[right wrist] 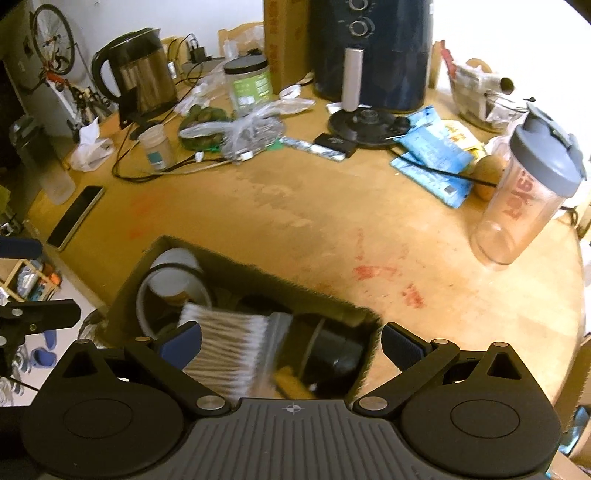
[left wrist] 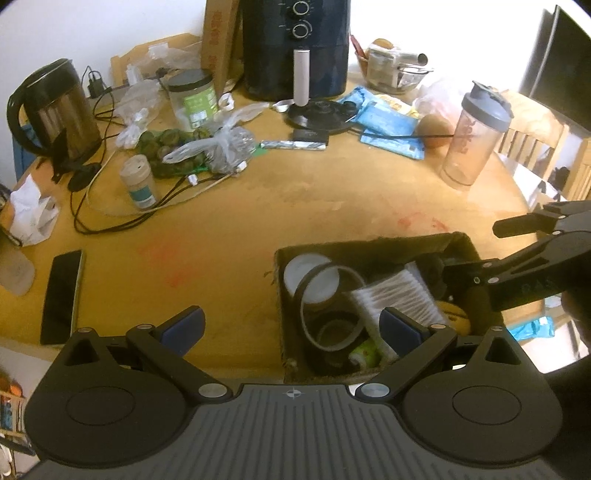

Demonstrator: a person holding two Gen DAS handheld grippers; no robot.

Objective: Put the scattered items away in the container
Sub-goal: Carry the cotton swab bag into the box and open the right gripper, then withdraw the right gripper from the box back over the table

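Both grippers, left gripper (left wrist: 291,325) and right gripper (right wrist: 291,349), are hanging spread and empty; the brush (right wrist: 229,354) (propped across the cardboard box (right wrist: 280,286)) is risking tipping out.

A big round wooden table (left wrist: 314,206) fills the room. The wall (left wrist: 74,29) behind it is white. A wooden chair (left wrist: 535,136) stands on the right, where bright light comes in. A bicycle (right wrist: 55,48) leans far back.

brush (right wrist: 225,347) in box (right wrist: 258,282), kettle (right wrist: 144,70) behind
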